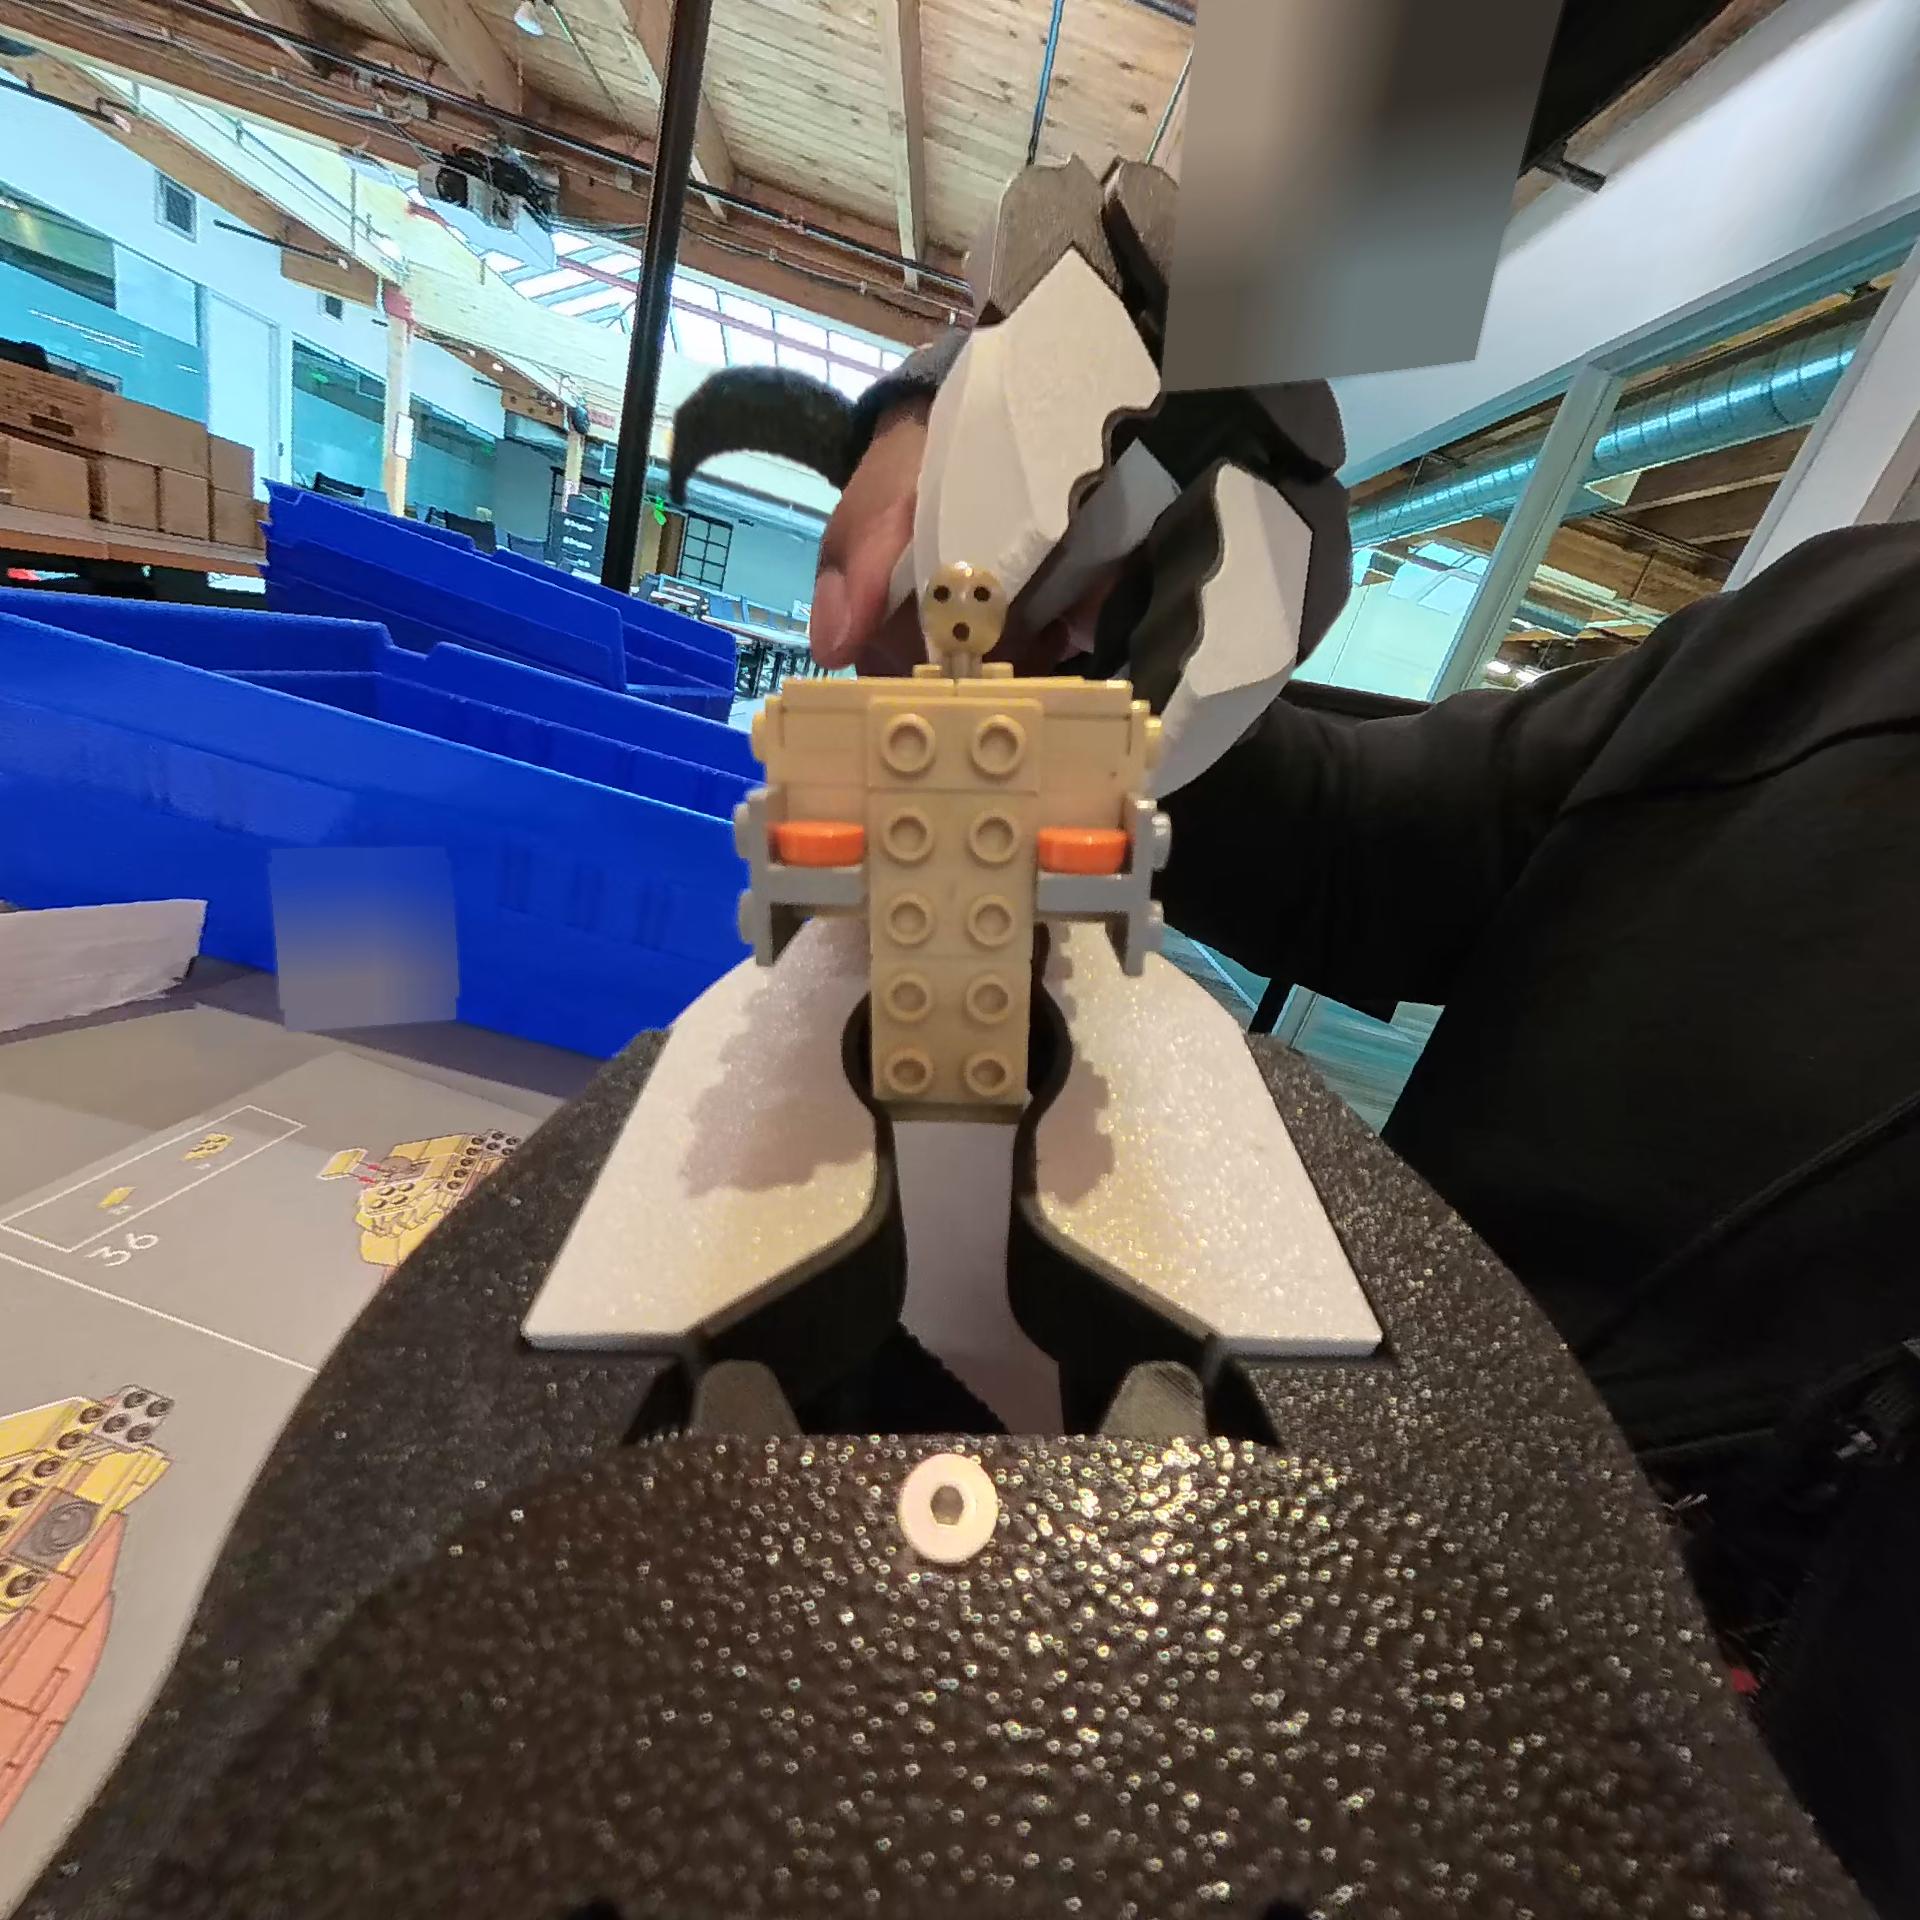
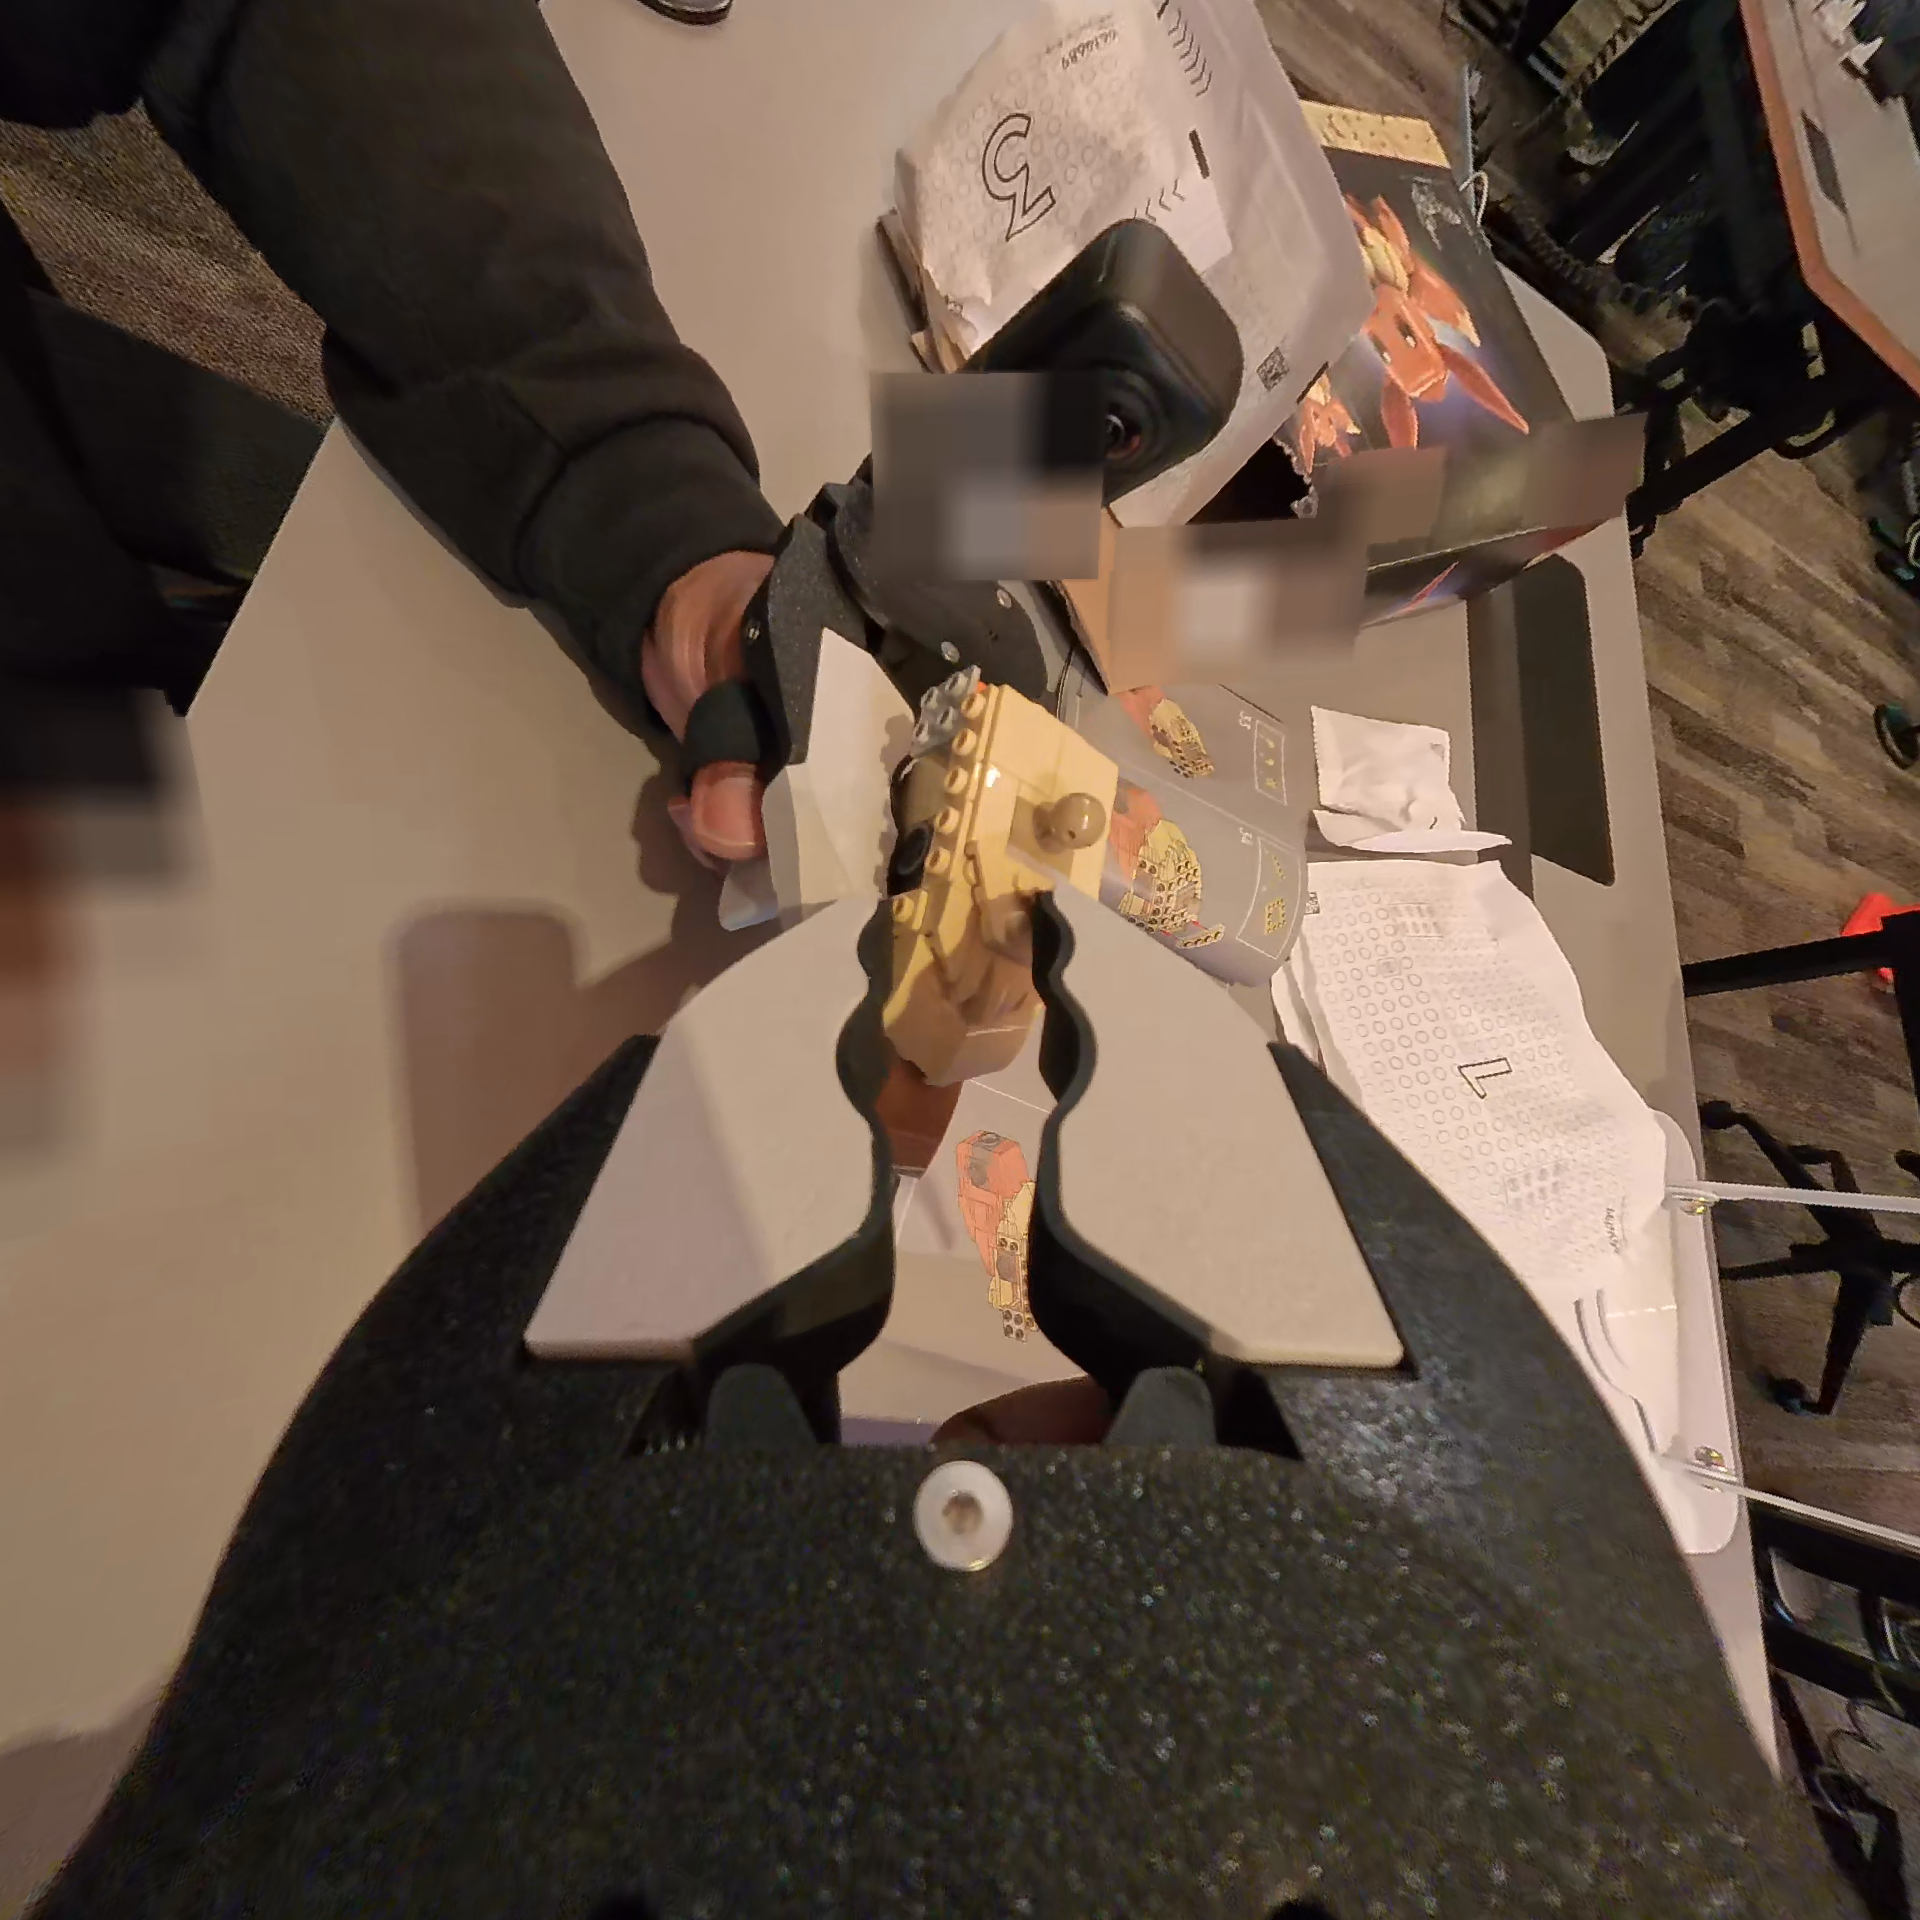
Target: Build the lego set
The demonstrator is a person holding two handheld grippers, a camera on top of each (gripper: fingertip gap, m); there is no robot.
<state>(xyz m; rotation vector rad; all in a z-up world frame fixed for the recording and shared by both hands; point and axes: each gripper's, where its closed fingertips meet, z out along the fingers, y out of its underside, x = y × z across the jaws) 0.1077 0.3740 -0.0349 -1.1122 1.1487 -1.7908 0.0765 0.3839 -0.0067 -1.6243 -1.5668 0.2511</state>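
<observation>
A tan lego assembly (image 1: 951,831) with two rows of studs, orange tiles, grey side brackets and a ball joint on top is held in the air between both grippers. My left gripper (image 1: 948,940) is shut on its near, narrow end. The right gripper (image 1: 1039,691) comes in from beyond, its white fingers (image 1: 1039,447) around the far end, where contact is hidden. In the right wrist view, my right gripper (image 2: 961,914) is shut on the assembly's (image 2: 997,821) tan sloped end. A hand (image 2: 707,665) holds the left gripper behind it.
Blue plastic bins (image 1: 416,727) stand at the left. The open instruction booklet (image 1: 208,1247) lies on the grey table (image 2: 416,727), under the grippers (image 2: 1195,831). White paper bags (image 2: 1455,1039) and the set's box (image 2: 1434,312) lie at the right. A person's dark sleeve (image 1: 1558,935) is close. Both grippers' tips are close together, under 4 cm apart.
</observation>
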